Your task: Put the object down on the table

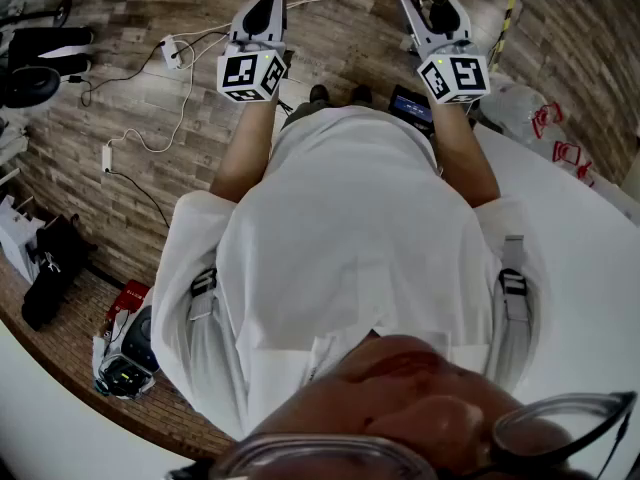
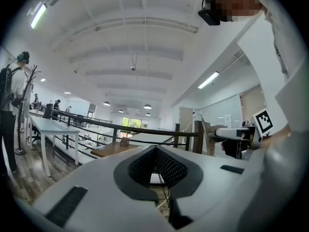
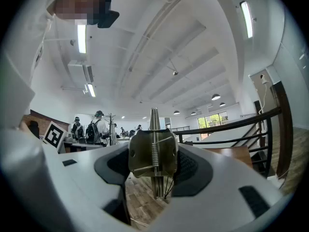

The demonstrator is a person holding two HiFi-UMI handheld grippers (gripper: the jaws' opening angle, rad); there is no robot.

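Note:
My right gripper (image 3: 153, 164) is shut on a metal spring clip (image 3: 152, 151). The clip stands upright between the dark pads, its coil spring facing the camera and a thin metal tip sticking up above it. In the head view that gripper (image 1: 432, 10) is held out in front of the person's body, above the wooden floor. My left gripper (image 2: 155, 152) is shut with its pads meeting and nothing between them; in the head view the left gripper (image 1: 264, 6) is level with the right one. The white table (image 1: 570, 208) lies to the person's right, below and behind the right gripper.
White cables and a power strip (image 1: 171, 52) lie on the wood floor ahead. A black bag (image 1: 50, 268) and a small device (image 1: 125, 363) sit at the left. A plastic bag with red print (image 1: 545, 123) rests by the table edge. A dark railing (image 2: 120, 125) runs ahead; people stand far off.

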